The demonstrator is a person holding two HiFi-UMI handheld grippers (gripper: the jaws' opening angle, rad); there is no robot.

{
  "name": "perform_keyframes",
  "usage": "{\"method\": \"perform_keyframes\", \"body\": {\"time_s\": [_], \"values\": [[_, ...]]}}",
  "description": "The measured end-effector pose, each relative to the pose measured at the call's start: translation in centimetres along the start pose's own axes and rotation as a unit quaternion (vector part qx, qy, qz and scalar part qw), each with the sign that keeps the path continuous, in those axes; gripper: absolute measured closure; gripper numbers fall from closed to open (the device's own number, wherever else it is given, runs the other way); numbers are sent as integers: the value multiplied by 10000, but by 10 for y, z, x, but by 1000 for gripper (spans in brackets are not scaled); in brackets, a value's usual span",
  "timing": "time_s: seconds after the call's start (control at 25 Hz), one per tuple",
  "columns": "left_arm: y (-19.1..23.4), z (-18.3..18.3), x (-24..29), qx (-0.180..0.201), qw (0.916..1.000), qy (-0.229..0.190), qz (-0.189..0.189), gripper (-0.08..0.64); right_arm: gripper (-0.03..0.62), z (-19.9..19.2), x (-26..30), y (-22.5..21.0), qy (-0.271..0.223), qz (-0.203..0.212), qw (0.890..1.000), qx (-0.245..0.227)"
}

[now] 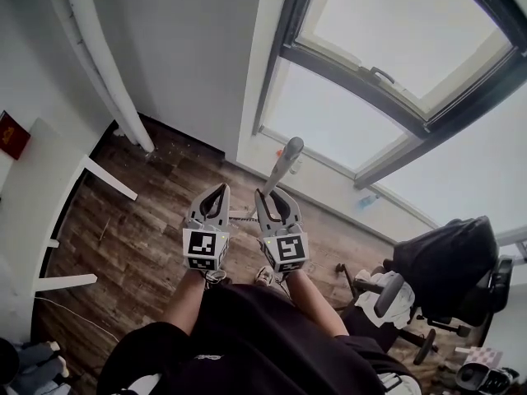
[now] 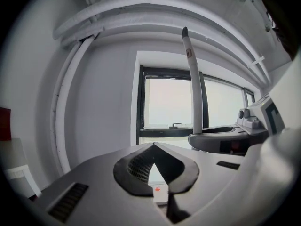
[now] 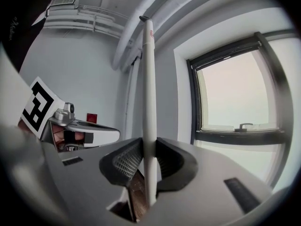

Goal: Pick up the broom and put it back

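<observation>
A pale grey broom handle [image 1: 285,164] rises upright from my right gripper [image 1: 268,196], which is shut on it at mid-shaft. In the right gripper view the handle [image 3: 148,79] runs straight up between the black ribbed pads [image 3: 126,161] of the right gripper [image 3: 149,160]. The broom's head is hidden below my hands. My left gripper [image 1: 221,191] is held close beside it on the left, its tips together with nothing between them. In the left gripper view the left gripper [image 2: 153,146] points at the window, and the handle [image 2: 193,84] stands to its right.
A large dark-framed window [image 1: 395,39] fills the far wall above a white sill. White pipes [image 1: 107,64] run down the left corner. White furniture [image 1: 33,188] stands at the left on the wood floor [image 1: 148,220]. A black office chair [image 1: 445,270] is at the right.
</observation>
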State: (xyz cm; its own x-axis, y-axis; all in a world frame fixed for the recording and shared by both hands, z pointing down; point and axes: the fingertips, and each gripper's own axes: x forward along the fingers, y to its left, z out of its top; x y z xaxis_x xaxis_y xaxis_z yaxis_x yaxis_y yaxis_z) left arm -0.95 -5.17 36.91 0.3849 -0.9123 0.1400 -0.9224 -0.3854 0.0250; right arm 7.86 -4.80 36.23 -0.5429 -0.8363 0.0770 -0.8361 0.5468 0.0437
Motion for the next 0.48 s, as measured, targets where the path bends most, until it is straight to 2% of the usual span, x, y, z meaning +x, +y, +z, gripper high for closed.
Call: {"method": "perform_keyframes", "body": {"time_s": [0.24,0.48], "values": [[6,-8,-6,17,9998,134,145,559,492,-9,2,14,123,197,9997,117],[27,-20,-30,-51,9983,271,514,560,492,-24,10,42,260,591,9978,143]]}}
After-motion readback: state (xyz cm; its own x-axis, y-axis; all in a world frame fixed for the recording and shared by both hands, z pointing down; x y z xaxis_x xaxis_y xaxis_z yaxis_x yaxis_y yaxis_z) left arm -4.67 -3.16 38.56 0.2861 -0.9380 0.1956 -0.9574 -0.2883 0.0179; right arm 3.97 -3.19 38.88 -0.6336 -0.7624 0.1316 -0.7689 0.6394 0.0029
